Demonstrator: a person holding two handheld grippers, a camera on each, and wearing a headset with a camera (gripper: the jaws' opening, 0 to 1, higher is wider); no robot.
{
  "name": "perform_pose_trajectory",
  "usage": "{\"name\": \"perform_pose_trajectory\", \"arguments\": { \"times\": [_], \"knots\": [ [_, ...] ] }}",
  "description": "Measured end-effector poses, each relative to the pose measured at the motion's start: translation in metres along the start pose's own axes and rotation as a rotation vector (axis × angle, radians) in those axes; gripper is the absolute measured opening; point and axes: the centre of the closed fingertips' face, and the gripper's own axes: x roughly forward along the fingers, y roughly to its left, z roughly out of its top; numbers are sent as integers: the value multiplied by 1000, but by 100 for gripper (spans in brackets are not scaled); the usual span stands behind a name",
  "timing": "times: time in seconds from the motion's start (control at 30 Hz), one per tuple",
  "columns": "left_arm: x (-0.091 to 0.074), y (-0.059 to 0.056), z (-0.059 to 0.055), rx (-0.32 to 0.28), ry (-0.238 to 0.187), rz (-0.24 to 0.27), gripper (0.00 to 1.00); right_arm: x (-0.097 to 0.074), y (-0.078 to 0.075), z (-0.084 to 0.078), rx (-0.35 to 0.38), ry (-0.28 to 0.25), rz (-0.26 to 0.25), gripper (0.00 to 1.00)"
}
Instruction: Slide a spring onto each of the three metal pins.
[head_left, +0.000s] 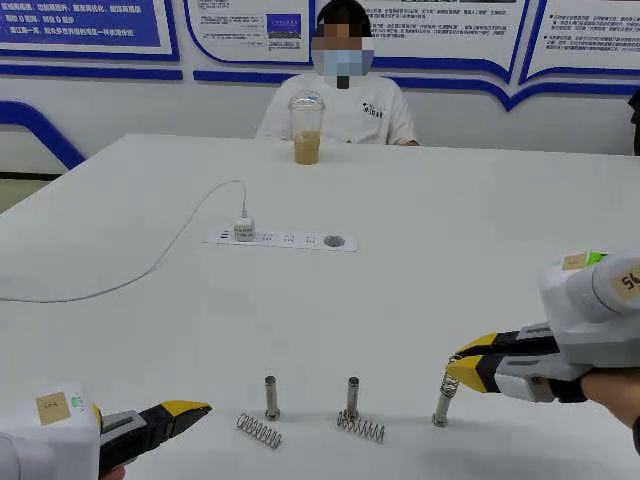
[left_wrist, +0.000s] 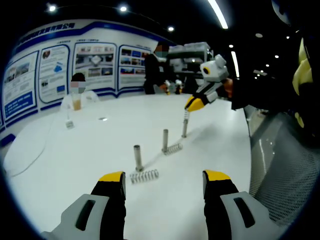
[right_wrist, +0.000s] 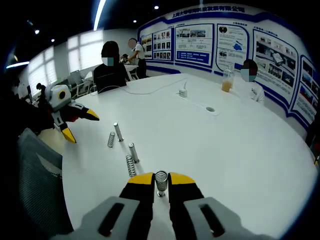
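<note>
Jaws of the right hand-held gripper (right_wrist: 161, 185) are closed on a spring (right_wrist: 161, 178), which is pinched near its upper end. The spring's long axis is kept nearly upright, leaning a little, and in the head view its lower end is seen at the top of the right pin (head_left: 439, 410); how far it is threaded on cannot be told. That pin is stood on the table (head_left: 420, 200), tilted slightly in line with the spring. To its left, the middle pin (head_left: 352, 396) and the left pin (head_left: 270, 396) are stood upright and bare. A loose spring (head_left: 361, 427) is laid flat just before the middle pin's foot, and another loose spring (head_left: 259, 430) before the left pin's, both long axes running roughly across the table. The left hand-held gripper (left_wrist: 165, 176) is held wide open and empty, near the table's front edge and apart from the pins.
</note>
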Motion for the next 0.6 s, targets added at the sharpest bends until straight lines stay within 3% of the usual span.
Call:
{"name": "perform_pose_trajectory", "arguments": {
  "times": [0.6],
  "knots": [
    [1,-3,-1,0,6,-9,63,9,1,-15,33,16,-3,12]
  ]
}}
